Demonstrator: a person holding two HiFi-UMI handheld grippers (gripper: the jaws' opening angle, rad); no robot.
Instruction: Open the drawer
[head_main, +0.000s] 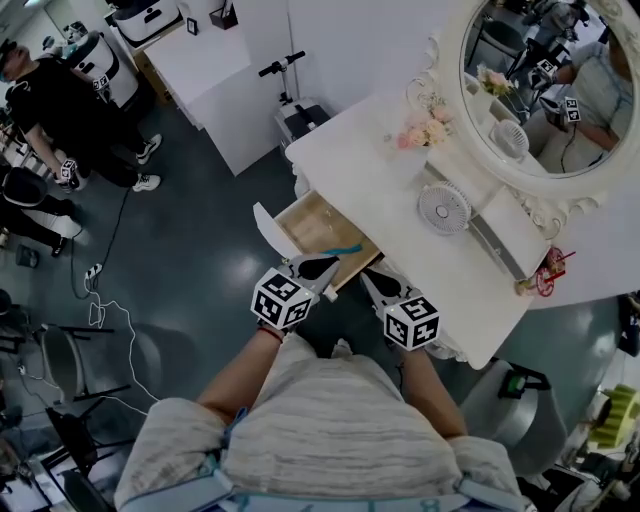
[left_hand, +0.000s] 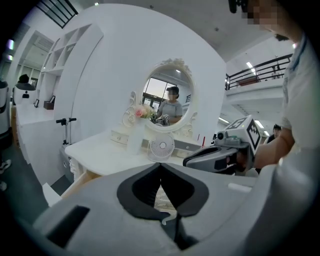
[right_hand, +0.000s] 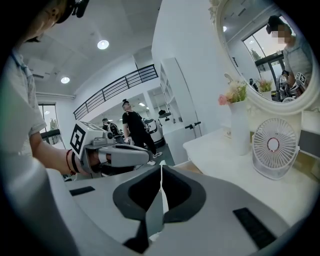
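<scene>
The drawer (head_main: 318, 228) stands pulled out from under the front edge of the white worktop (head_main: 370, 165). Its pale wooden inside is open to view and its white front panel (head_main: 268, 228) is turned toward the dark floor. A small blue item (head_main: 345, 248) lies inside it, at the end nearer the person.

At the far left of the head view a person in black (head_main: 55, 100) stands on the floor, well apart from the worktop. Nearer the middle a scooter (head_main: 285, 68) leans by the white wall.

Just below the drawer, the left tongs (head_main: 328, 266) hang over its near edge. Their two tips are pressed together with nothing between them, as the left gripper view shows. Their cube (head_main: 283, 299) carries black-and-white square markers, the only print that can be made out.

Beside them, the right tongs (head_main: 371, 280) point at the worktop's front edge. The right gripper view shows their tips also meeting, gripping nothing. Their own marker cube (head_main: 413, 321) sits just behind. The two tongs are near each other but apart, and neither touches the drawer.

Farther right on the worktop a clear vase of pink flowers (head_main: 424, 133) stands upright. A small white fan (head_main: 444, 209) stands next to it. Behind both rises an oval mirror (head_main: 480, 150) in an ornate white frame. A small red object (head_main: 551, 268) sits at the worktop's right end.
</scene>
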